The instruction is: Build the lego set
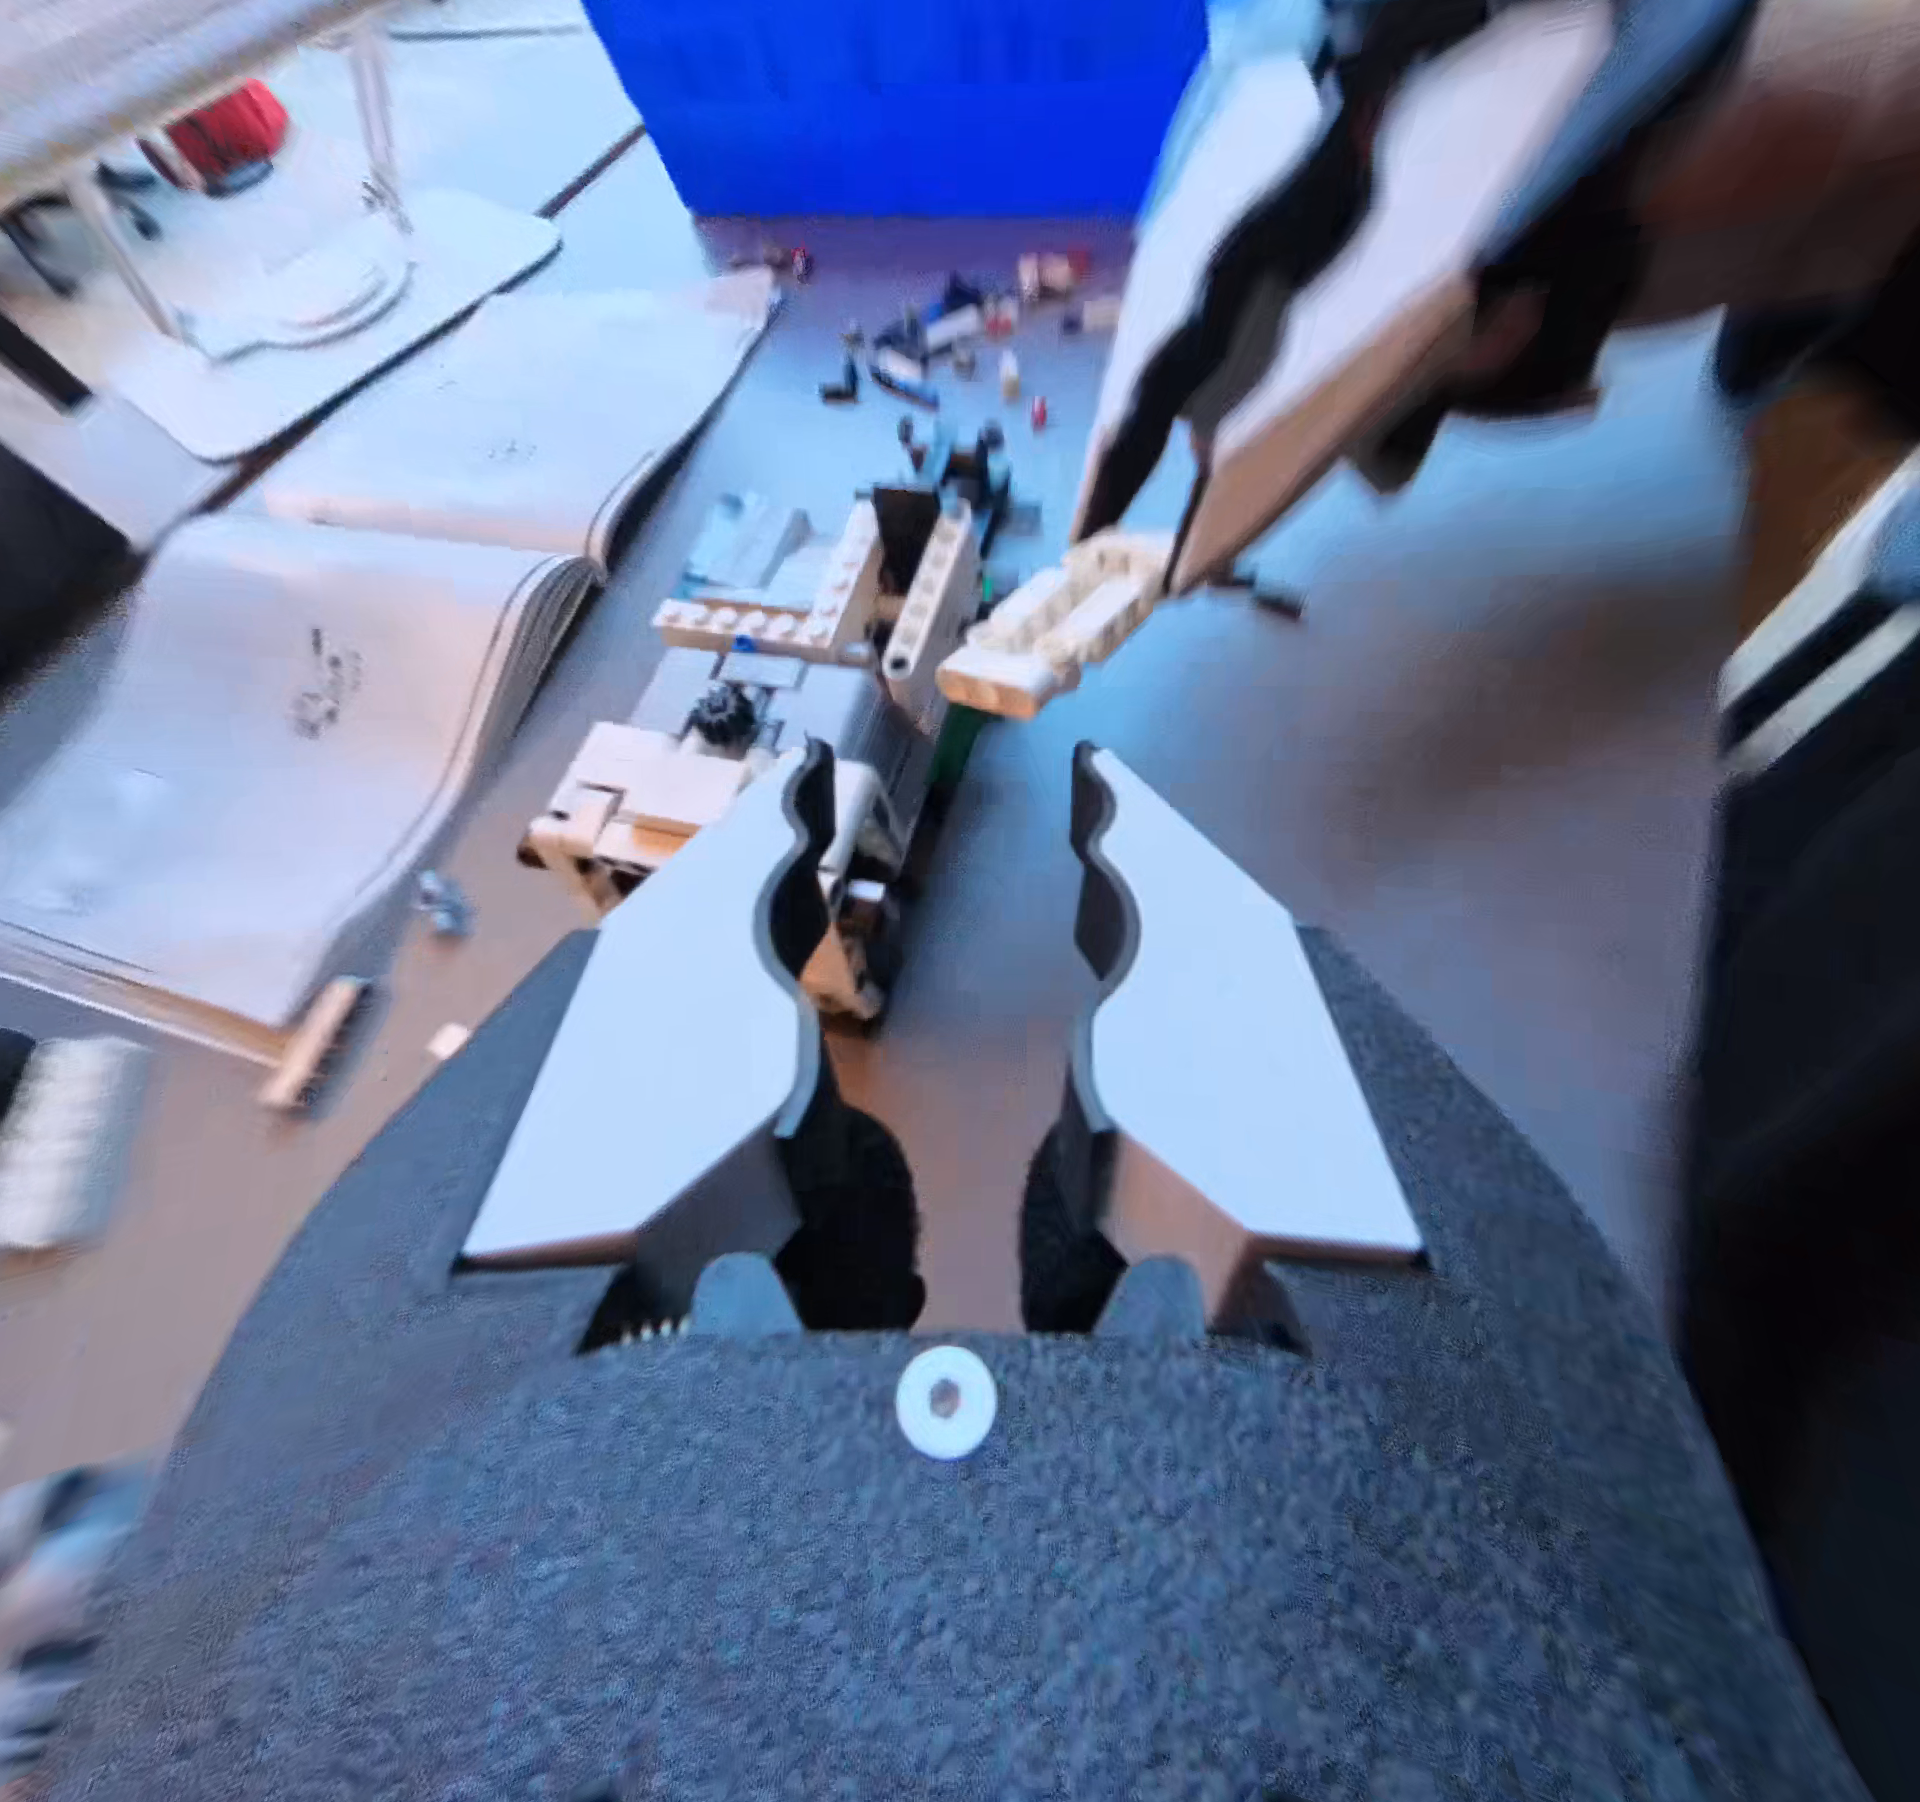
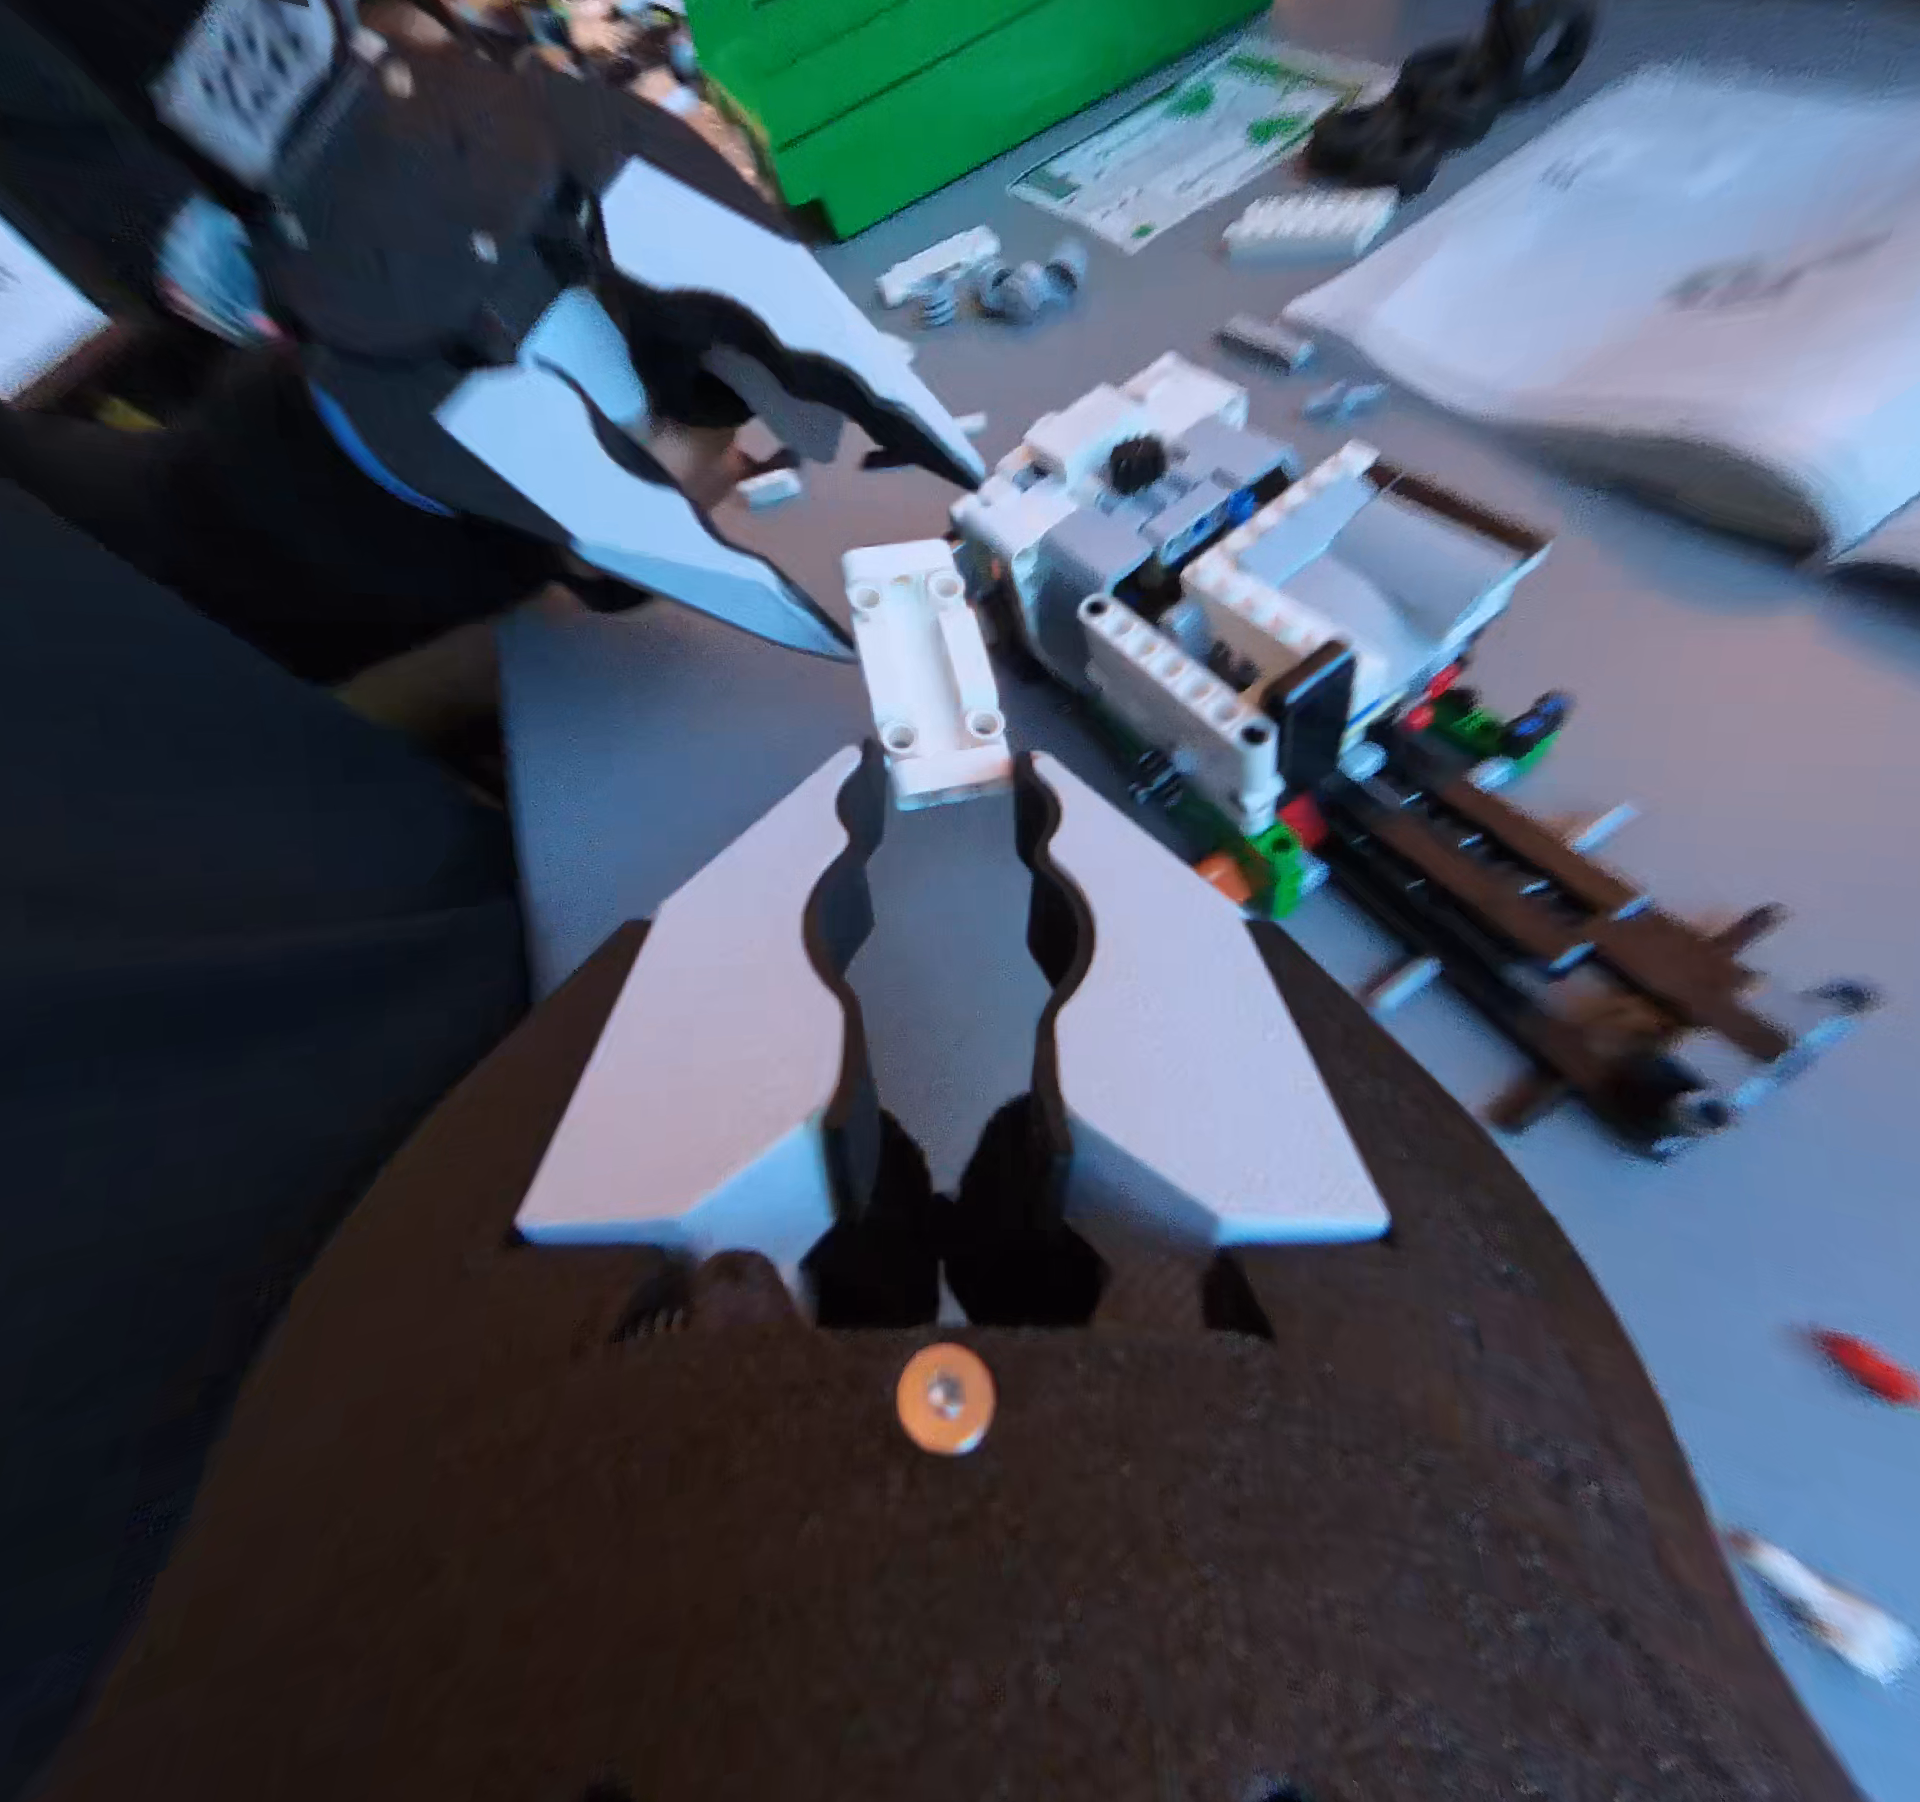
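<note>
My right gripper (image 2: 940, 781) pinches a white lego panel (image 2: 928, 672) at its near end, just left of the half-built lego truck (image 2: 1195, 589) on the grey table (image 2: 1714, 765). My left gripper (image 1: 951, 796) is spread, empty, by the truck's near end. Farther off: a green box (image 2: 977, 27).

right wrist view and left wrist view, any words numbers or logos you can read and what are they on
No text can be read in either view.
green box: faint marks on its side, too blurred.
green and white leaflet: print too small and blurred.
open booklet: dark marks on the page, too blurred.
white piece in the right tool: no writing seen.
</note>
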A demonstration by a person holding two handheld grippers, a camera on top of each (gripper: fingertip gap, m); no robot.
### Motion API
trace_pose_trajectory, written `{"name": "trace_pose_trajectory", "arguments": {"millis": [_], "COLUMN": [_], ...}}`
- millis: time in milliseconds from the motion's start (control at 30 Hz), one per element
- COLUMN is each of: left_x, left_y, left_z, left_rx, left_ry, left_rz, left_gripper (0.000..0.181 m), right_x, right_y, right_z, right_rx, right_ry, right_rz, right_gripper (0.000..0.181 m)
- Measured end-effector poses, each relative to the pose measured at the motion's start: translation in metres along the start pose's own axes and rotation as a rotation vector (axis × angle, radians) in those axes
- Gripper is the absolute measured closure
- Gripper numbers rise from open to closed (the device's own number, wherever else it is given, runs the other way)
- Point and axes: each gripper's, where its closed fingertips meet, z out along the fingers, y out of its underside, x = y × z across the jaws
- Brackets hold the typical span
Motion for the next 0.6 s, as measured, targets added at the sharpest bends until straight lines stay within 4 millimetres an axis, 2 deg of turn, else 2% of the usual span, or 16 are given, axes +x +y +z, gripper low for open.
{"name": "trace_pose_trajectory", "arguments": {"millis": [100, 133, 200, 233, 400, 600], "left_x": [0.009, 0.011, 0.015, 0.015, 0.024, 0.026], "left_y": [-0.034, -0.04, -0.047, -0.049, -0.046, -0.055], "left_z": [-0.014, -0.016, -0.018, -0.019, -0.017, -0.016], "left_rx": [0.189, 0.219, 0.255, 0.271, 0.247, 0.308], "left_ry": [0.148, 0.194, 0.284, 0.32, 0.456, 0.514], "left_rz": [-0.317, -0.42, -0.577, -0.629, -0.771, -0.842], "left_gripper": [0.14, 0.143, 0.135, 0.14, 0.145, 0.171], "right_x": [-0.004, -0.005, -0.009, -0.01, -0.021, -0.025], "right_y": [-0.018, -0.022, -0.026, -0.027, -0.04, -0.046], "right_z": [-0.005, -0.006, -0.007, -0.008, -0.015, -0.016], "right_rx": [0.064, 0.065, 0.064, 0.054, 0.124, 0.129], "right_ry": [0.16, 0.215, 0.302, 0.338, 0.41, 0.449], "right_rz": [-0.269, -0.359, -0.558, -0.635, -0.852, -0.913], "right_gripper": [0.157, 0.157, 0.157, 0.158, 0.158, 0.157]}}
